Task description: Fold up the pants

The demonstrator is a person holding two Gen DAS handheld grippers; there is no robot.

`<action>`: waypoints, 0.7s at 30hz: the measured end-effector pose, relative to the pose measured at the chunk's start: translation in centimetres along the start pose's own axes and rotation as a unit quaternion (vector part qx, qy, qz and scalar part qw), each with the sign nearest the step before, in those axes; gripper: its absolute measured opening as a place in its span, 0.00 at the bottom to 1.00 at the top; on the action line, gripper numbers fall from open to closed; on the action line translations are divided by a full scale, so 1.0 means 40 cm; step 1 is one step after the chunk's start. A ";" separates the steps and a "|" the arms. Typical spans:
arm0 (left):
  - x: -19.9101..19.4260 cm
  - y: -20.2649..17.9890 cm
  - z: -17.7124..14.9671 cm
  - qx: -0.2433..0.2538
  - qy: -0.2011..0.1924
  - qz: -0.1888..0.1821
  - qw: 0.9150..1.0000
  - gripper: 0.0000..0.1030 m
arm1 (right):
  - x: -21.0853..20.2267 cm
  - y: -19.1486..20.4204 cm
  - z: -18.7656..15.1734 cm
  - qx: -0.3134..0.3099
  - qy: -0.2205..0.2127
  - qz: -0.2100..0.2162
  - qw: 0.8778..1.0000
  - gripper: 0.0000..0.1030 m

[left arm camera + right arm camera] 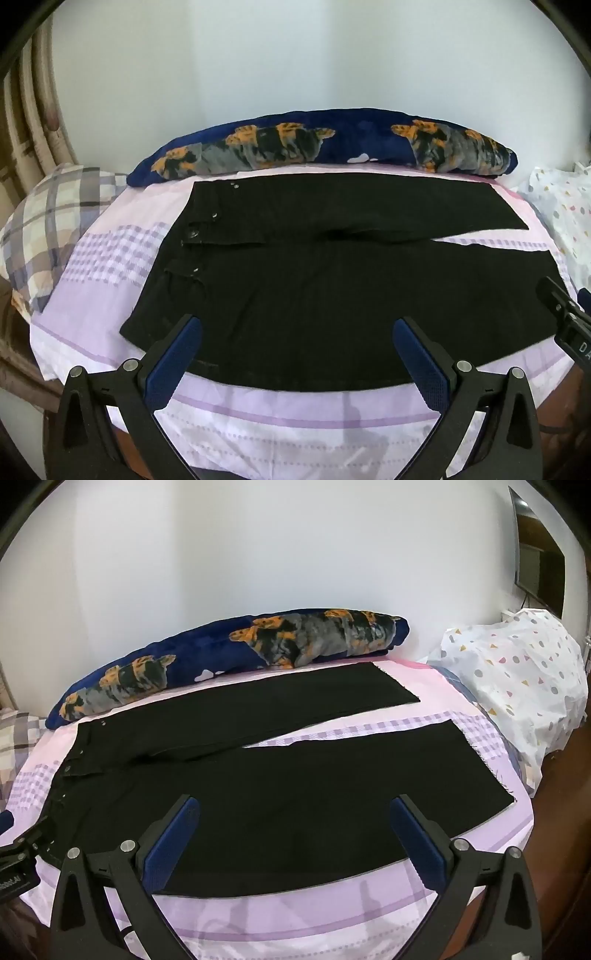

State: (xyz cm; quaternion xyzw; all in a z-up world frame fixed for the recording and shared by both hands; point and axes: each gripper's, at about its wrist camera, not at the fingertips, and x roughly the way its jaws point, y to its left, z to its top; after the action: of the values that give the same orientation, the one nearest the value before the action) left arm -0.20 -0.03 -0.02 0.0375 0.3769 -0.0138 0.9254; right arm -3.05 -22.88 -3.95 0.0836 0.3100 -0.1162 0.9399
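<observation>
Black pants (332, 280) lie flat and unfolded across a bed covered by a pink-and-lilac checked sheet (110, 258), waistband with its metal buttons toward 9 o'clock in the left wrist view and the two legs running toward 3 o'clock, parted by a thin wedge of sheet near the hems. The left gripper (297, 332) hangs over the near edge of the pants, jaws spread wide and holding nothing. The right gripper (295, 812) hangs over the near leg, jaws equally wide and empty. A rolled navy blanket (321, 142) with orange patches lies along the wall at 12 o'clock, a plaid pillow (44, 236) at 9 o'clock, and a dotted white pillow (517, 679) at 3 o'clock.
</observation>
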 end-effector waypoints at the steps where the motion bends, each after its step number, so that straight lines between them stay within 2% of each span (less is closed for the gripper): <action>1: -0.002 -0.002 -0.003 0.001 0.001 -0.001 1.000 1.00 | 0.002 -0.001 0.000 0.002 0.003 0.002 1.000 1.00; 4: 0.020 0.001 -0.013 -0.006 0.027 -0.012 1.000 1.00 | -0.005 0.013 0.002 -0.008 0.003 0.004 1.000 1.00; 5: 0.018 0.011 -0.027 -0.012 0.019 -0.021 1.000 1.00 | -0.005 0.015 0.003 -0.009 0.005 0.005 1.000 1.00; 9: 0.022 -0.022 -0.039 -0.005 0.029 -0.009 1.000 1.00 | 0.012 0.019 -0.007 -0.013 0.009 0.005 1.000 1.00; 21: 0.045 0.003 -0.044 -0.018 0.050 -0.008 0.999 1.00 | 0.026 0.015 -0.016 -0.013 0.023 0.006 1.000 1.00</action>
State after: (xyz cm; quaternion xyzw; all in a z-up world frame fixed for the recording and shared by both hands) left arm -0.12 0.25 -2.53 0.0186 0.4236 -0.0130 0.9056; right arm -2.46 -22.32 -5.03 0.0757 0.3328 -0.1048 0.9341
